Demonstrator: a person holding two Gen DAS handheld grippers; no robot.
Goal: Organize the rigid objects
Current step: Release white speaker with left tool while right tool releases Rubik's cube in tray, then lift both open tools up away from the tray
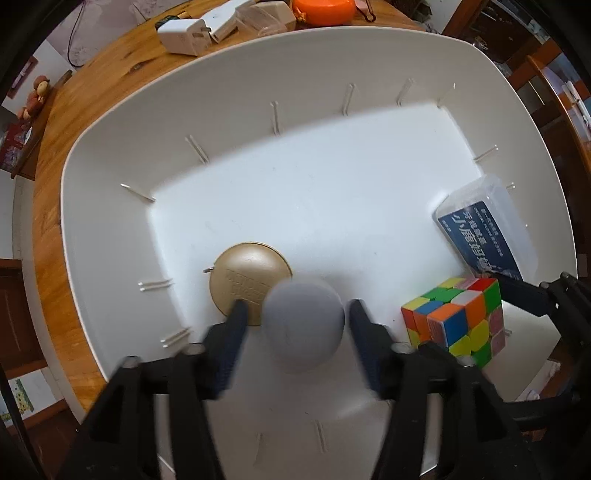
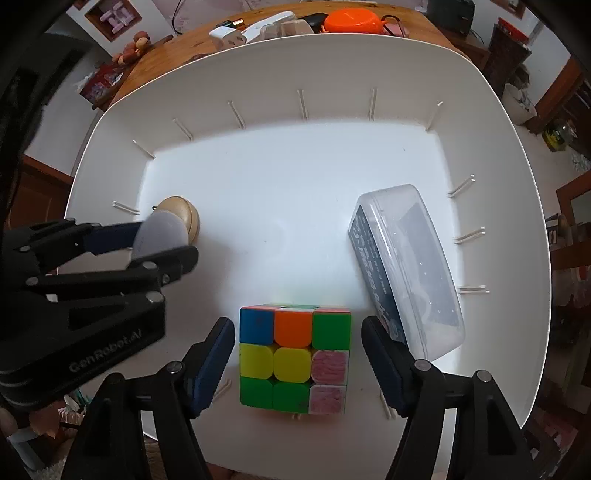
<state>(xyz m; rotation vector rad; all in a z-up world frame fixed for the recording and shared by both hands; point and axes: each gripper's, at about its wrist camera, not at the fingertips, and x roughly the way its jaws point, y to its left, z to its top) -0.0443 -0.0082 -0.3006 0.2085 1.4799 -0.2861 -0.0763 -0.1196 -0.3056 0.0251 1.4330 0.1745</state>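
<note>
A white bin [image 1: 110, 192] [image 2: 498, 155] holds a gold round object [image 1: 242, 275] [image 2: 184, 214], a colourful puzzle cube [image 1: 458, 317] [image 2: 293, 354] and a clear plastic box with a blue label [image 1: 487, 225] [image 2: 410, 266]. My left gripper [image 1: 295, 314] [image 2: 162, 240] is open; a blurred grey ball [image 1: 304, 325] [image 2: 160, 236] sits between its fingers, with a gap at each side, over the bin. My right gripper [image 2: 297, 339] is open with the cube on the bin floor between its fingers; its finger [image 1: 524, 295] shows in the left wrist view.
The bin stands on a wooden table [image 1: 92, 85] [image 2: 166, 55]. Behind it lie white chargers [image 1: 184, 31] [image 2: 229, 35], clear cups [image 1: 258, 18] and an orange case [image 1: 321, 11] [image 2: 351, 20]. Wooden furniture [image 1: 535, 74] stands at the right.
</note>
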